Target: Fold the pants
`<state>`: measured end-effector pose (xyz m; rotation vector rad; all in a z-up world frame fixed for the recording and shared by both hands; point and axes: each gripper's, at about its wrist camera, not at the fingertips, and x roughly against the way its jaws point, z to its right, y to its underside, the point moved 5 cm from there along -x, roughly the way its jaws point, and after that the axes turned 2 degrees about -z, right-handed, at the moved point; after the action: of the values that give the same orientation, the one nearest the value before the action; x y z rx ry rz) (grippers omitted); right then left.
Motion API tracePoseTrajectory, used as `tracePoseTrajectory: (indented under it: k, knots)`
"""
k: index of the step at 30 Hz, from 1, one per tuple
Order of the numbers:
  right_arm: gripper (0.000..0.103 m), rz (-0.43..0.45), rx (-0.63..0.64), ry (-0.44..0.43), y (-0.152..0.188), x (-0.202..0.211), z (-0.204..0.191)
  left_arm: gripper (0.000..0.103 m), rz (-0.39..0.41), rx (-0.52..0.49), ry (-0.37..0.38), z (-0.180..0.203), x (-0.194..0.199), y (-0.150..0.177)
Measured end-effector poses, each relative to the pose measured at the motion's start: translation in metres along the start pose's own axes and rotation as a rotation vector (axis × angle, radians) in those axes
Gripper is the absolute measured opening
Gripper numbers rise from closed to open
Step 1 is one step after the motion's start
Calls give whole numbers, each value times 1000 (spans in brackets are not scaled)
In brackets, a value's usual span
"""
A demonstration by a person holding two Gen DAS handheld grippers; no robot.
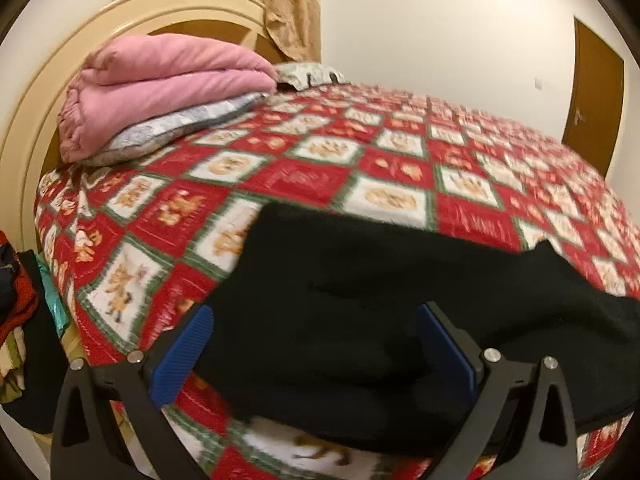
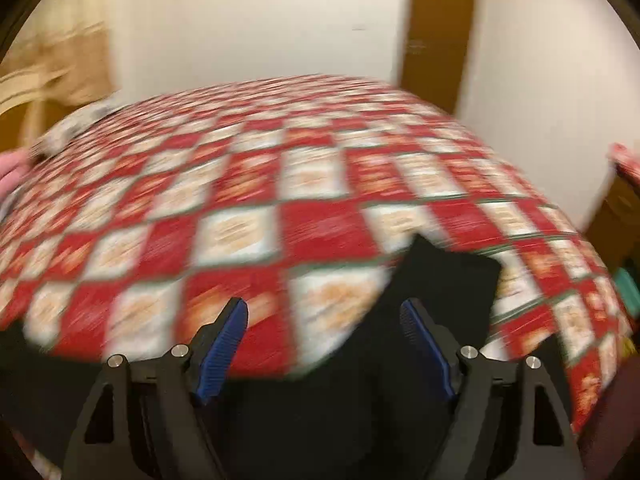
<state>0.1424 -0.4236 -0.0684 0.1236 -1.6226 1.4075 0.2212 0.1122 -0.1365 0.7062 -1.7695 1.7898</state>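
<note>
Pants of black soft fabric (image 1: pixel 360 312) lie near the front edge of the bed's red-and-white checked quilt (image 1: pixel 304 176), long axis running left to right. Left tongs (image 1: pixel 316 344) stand wide open astride the cloth's left end, pads not pressing it. Right tongs (image 2: pixel 324 340) gape open over the right end, gripping nothing. No readable writing shows.

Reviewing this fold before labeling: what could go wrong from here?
1. Both the left gripper and right gripper stand open, so the black pants are unheld and may slump out of their fold.
2. The pants lie near the bedspread edge and could slide off.
3. The right view is motion-blurred, so a regrasp may miss.
</note>
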Motion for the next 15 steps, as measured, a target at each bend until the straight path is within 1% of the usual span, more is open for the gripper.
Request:
tracePoseTrajectory:
  k: [1,2,3,5,6,7,9,10,11,12,13,14,15]
  knots:
    - [80,-16,-5,62,-9,-18,12,103,-41,-12,-14,5,-8,5]
    - [80,-44,-8,99,-13,-33,21,103,-56,-7,-22,6,-13,10]
    - [80,-73,-12,119,-13,-45,27,103,-32,14,-18,4,-11,10]
    - [80,-139,-23,137,-14,-72,36,103,-34,28,-13,2,-12,10]
    - [80,-175,-27,159,-12,-85,39,103,-35,26,-13,2,-11,9]
    - [80,-197,-34,155,-8,-93,42,103,-39,21,-13,3,-12,9]
    - [78,-215,-137,75,-1,-99,54,103,-44,16,-11,3,-12,9]
    - [68,-224,-189,40,2,-100,61,103,-45,16,-10,3,-12,8]
    - [60,-224,-210,37,4,-98,68,103,-43,16,-12,3,-12,9]
    - [39,-219,-214,44,6,-92,71,103,-43,16,-14,3,-12,8]
    - [23,-220,-230,16,8,-88,77,103,-42,16,-18,3,-12,8]
    - [17,-223,-243,-9,11,-85,78,103,-42,17,-21,2,-12,7]
    - [10,-220,-274,-64,12,-80,85,103,-42,19,-23,2,-13,7]
